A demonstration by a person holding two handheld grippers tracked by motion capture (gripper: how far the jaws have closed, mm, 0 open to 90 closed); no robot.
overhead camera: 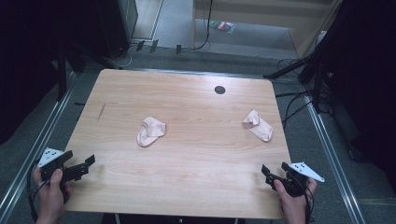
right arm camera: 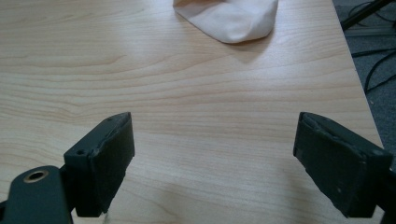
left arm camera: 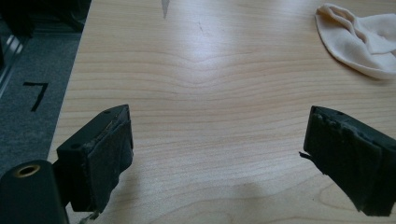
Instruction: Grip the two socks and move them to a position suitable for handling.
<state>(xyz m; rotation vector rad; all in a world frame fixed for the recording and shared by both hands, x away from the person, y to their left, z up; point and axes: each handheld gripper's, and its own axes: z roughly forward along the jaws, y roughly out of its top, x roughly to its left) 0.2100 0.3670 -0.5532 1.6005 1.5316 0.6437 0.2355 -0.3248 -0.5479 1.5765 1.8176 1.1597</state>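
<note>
Reading "7" on the floor (left arm camera: 35,94) beside the desk (overhead camera: 187,154). Both socks lie mid-desk, left sock (overhead camera: 151,131) and right sock (overhead camera: 257,125), each cut off in the gripper views. Left gripper (overhead camera: 79,169) and right gripper (overhead camera: 274,173): fingers apart, empty.

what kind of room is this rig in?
Probably a lab or recording workspace, not a home: a bare light wooden table on grey carpet, black cables trailing over the floor, and dark stand legs beside the table.

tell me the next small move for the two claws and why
Probably reach each one forward to its nearer sock. Both the left claw and right claw sit open and empty at the near edge of the light wooden table, while the two pale pink socks lie untouched, apart, farther up.
</note>
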